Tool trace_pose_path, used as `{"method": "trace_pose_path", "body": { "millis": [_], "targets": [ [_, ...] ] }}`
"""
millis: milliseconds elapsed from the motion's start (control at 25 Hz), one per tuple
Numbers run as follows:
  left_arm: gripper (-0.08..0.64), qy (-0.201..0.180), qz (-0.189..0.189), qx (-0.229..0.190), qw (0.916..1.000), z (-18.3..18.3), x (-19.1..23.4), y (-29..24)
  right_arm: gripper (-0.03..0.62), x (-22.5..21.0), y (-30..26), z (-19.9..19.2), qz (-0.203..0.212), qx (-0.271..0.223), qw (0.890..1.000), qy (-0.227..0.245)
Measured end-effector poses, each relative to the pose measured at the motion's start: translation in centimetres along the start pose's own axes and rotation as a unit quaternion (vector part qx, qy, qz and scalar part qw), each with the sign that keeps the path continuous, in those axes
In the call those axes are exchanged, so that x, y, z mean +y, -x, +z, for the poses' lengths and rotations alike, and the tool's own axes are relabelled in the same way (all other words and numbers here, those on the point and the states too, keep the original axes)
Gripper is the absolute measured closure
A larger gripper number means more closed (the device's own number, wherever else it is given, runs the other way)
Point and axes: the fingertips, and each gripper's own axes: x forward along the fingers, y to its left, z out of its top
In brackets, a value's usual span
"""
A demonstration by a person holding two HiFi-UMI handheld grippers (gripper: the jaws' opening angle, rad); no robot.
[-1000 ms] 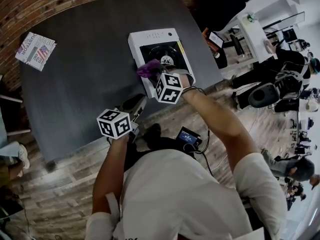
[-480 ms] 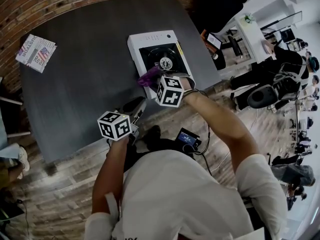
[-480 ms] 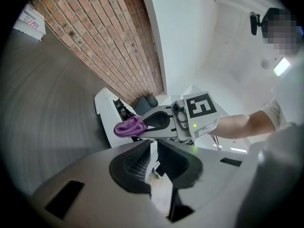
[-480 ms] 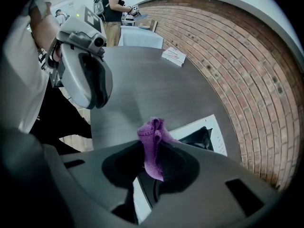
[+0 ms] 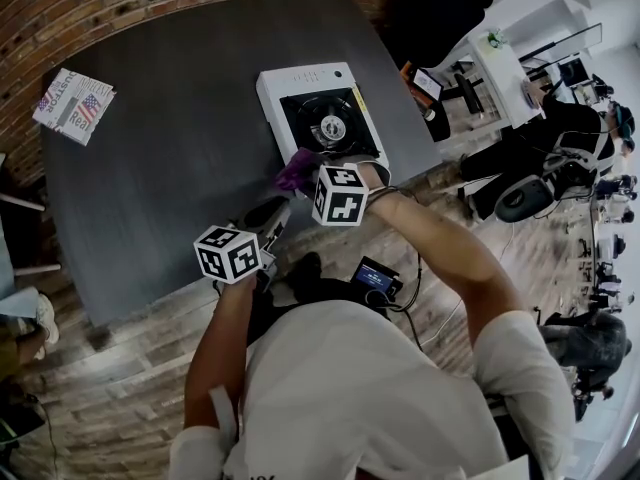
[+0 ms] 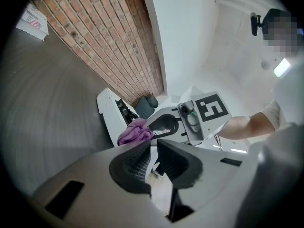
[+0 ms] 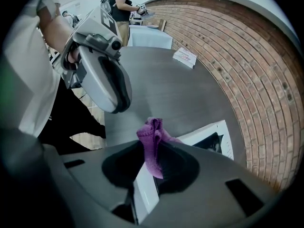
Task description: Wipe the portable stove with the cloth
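**Purple cloth at the near end of the stove**

A white portable stove (image 5: 275,93) sits on a dark grey table (image 5: 170,138), close to the table's right side. Its middle is black, with a round burner (image 5: 333,126) in it.

The person holds the right gripper (image 7: 153,152) at the near end of the stove. Its jaws are closed tight on a purple cloth (image 7: 154,139) – the cloth is bunched up and pokes out past the tips. From the head view the cloth sits at the stove's near left corner, right at the white edge. I cannot tell if it is pressing on the stove or just above it.

The left gripper (image 6: 153,145) is over the near edge of the table, a little to the left of the stove and apart from it. Its jaws are almost together, with only a thin gap between the dark pads – nothing is in that gap. It points toward the stove and the cloth.

A paper booklet (image 5: 73,103) with red and blue print lies at the far left corner of the table, well apart from the stove. A brick wall (image 5: 120,8) runs behind the table.
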Motion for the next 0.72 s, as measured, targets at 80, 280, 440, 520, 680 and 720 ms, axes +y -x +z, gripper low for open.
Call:
{"method": "trace_pose_path", "body": {
  "millis": [80,280,440,520,680,720],
  "targets": [
    [0.518,0.001,0.001,-0.003,1.0,0.1,0.0,0.2,0.506,0.7,0.2,0.3,0.009,-0.002,1.0,0.004],
    [0.518,0.003,0.001,-0.008,1.0,0.4,0.2,0.7,0.508,2.9,0.5,0.8,0.044,0.001,0.999,0.011],
    [0.518,-0.001,0.001,-0.01,1.0,0.8,0.2,1.0,0.508,3.8,1.0,1.0,0.06,-0.001,0.998,0.013],
    [0.518,-0.002,0.001,-0.012,0.9999,1.1,0.2,1.2,0.508,4.1,1.6,1.3,0.067,-0.006,0.998,0.016],
    [0.518,-0.005,0.005,-0.026,0.9996,2.1,0.3,1.9,0.508,3.6,2.9,2.3,0.063,-0.014,0.997,0.033],
    [0.518,-0.006,0.007,-0.031,0.9995,2.5,0.4,2.0,0.508,3.1,3.1,2.5,0.058,-0.015,0.997,0.038]
  ]
}}
